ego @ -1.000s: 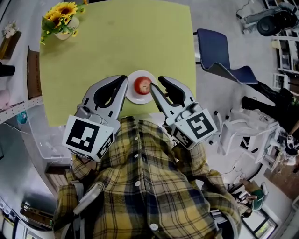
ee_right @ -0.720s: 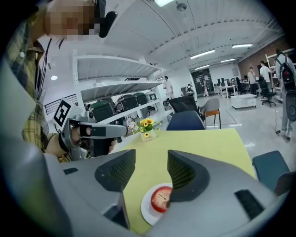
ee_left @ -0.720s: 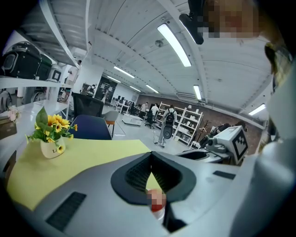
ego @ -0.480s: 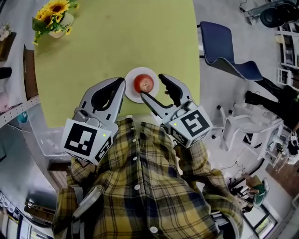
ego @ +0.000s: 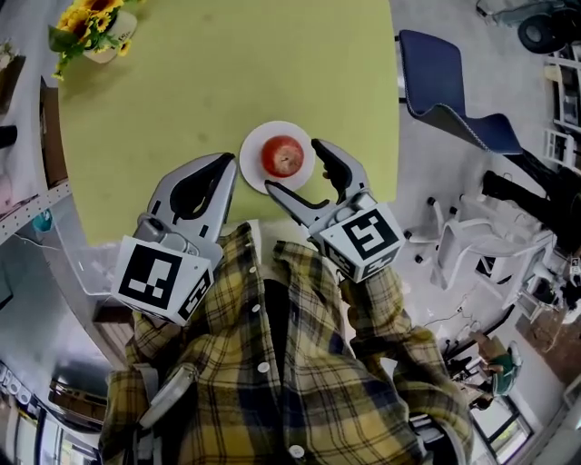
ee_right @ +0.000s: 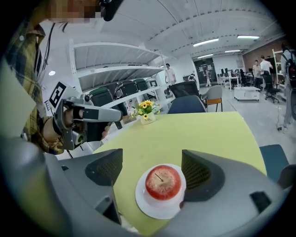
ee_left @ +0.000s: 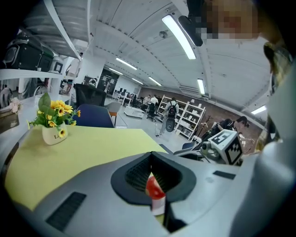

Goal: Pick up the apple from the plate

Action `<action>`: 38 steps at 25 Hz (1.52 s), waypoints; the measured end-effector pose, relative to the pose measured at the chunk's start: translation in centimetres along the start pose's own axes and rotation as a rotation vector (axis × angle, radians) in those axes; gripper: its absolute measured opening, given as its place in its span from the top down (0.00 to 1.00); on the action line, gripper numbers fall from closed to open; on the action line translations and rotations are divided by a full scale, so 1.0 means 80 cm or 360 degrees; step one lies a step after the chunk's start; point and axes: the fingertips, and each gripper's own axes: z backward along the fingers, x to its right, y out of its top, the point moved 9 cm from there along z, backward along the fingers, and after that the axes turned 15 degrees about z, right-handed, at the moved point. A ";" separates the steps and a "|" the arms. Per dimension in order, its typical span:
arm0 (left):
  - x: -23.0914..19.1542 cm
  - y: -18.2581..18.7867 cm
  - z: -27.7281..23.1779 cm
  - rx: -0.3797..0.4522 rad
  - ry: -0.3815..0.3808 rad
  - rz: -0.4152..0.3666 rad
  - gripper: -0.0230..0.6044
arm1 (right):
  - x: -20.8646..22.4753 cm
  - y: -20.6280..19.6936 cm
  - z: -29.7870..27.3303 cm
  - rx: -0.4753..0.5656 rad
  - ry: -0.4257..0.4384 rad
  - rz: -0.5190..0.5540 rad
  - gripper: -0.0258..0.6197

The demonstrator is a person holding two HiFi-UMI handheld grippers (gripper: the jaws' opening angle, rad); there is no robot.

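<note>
Head view, and the apple (ego: pixel 283 156) sits squarely on the white plate (ego: pixel 251 162), close to the near edge of the yellow-green table (ego: pixel 227 73). The right gripper (ego: pixel 292 166) comes in from the near right with its jaws wide apart and opening. One jaw lies along the plate's near rim and the other by its right rim, so the apple is between them. In the right gripper view the ribbed pads (ee_right: pixel 110 167) stand clear on either side of the fruit, neither one touching it. The left gripper (ego: pixel 225 165) rests just left of the plate with its jaws together and nothing clamped. In the left gripper view a sliver of red apple and white plate peeks through the small hole between its closed pads. At the table's far left corner is a pot of sunflowers (ego: pixel 86 27). A blue chair (ego: pixel 454 91) stands off the table's right side.
</note>
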 end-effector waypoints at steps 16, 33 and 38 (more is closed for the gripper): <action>-0.024 -0.050 -0.002 -0.0123 0.0079 0.0101 0.95 | 0.009 -0.069 -0.052 -0.0183 0.0042 -0.0046 0.35; -0.039 -0.063 0.000 -0.0141 0.0130 0.0140 0.95 | 0.007 -0.089 -0.077 -0.0299 0.0081 -0.0018 0.36; -0.039 -0.063 0.001 -0.0136 0.0133 0.0140 0.95 | 0.006 -0.090 -0.077 -0.0311 0.0079 -0.0028 0.36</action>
